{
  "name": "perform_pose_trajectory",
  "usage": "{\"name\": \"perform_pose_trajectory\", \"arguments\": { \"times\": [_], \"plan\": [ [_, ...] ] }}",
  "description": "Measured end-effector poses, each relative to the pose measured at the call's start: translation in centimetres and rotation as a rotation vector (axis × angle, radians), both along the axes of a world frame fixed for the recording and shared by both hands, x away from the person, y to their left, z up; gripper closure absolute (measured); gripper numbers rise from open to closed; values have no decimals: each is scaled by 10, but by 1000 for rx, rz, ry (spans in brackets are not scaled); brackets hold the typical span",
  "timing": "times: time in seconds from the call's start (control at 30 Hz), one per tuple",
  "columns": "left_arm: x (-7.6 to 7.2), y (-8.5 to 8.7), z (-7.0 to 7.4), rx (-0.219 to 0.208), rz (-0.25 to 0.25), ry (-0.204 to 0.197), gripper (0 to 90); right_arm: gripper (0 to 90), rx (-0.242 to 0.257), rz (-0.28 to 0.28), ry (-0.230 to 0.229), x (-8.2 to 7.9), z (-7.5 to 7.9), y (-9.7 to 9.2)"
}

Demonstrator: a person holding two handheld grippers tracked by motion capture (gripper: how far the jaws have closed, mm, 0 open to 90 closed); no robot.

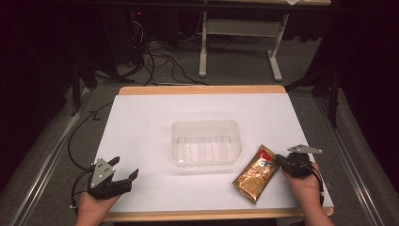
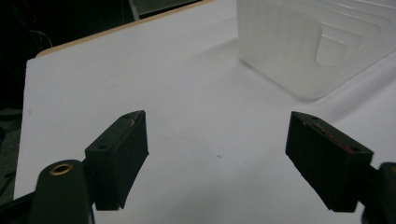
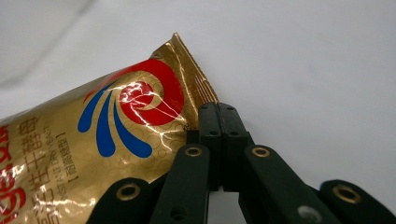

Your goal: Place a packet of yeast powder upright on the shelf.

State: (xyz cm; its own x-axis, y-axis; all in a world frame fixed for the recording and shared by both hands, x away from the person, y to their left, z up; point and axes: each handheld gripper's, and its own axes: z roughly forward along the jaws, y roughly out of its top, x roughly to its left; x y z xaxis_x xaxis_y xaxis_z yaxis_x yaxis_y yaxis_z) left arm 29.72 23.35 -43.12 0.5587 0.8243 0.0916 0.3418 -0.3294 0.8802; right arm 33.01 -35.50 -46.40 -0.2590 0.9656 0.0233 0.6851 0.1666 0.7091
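Your right tongs (image 1: 281,160) are clamped fully together on the crimped far-right corner of the gold packet (image 1: 257,173); in the right gripper view the two jaws meet flat against each other with the packet's sealed edge (image 3: 196,88) pinched at their tips. The gold packet lies on the white surface (image 1: 150,117) at the near right, tilted, its red and blue swirl end toward your right hand (image 1: 306,181). It sits just to the right of the clear plastic tray (image 1: 206,142), close to it but apart.

The clear plastic tray stands upright in the middle of the surface. Its ribbed floor shows through the walls and nothing lies inside it.

Your left tongs (image 1: 124,170) rest at the near left corner of the surface, jaws spread wide with nothing between them. In the left gripper view the tray's corner (image 2: 299,56) stands beyond them, well apart.
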Motion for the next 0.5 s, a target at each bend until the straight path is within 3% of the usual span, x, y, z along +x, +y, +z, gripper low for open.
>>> {"name": "perform_pose_trajectory", "arguments": {
  "times": [0.07,0.3,0.4,0.47,0.5],
  "plan": [
    [1,-2,1,-4,-3,-9,218,900,28,-13,16,-5,-3,-11],
    [9,-7,2,-15,6,-7,218,894,38,5,16,-18,-2,-11],
    [9,-8,5,-15,-12,-20,217,859,51,13,17,-25,-2,-13],
    [9,-8,6,-16,-23,-27,217,767,89,1,-20,-32,2,-16],
    [9,-8,5,-13,-28,-25,217,765,94,-4,-38,-34,4,-17]
  ]
}}
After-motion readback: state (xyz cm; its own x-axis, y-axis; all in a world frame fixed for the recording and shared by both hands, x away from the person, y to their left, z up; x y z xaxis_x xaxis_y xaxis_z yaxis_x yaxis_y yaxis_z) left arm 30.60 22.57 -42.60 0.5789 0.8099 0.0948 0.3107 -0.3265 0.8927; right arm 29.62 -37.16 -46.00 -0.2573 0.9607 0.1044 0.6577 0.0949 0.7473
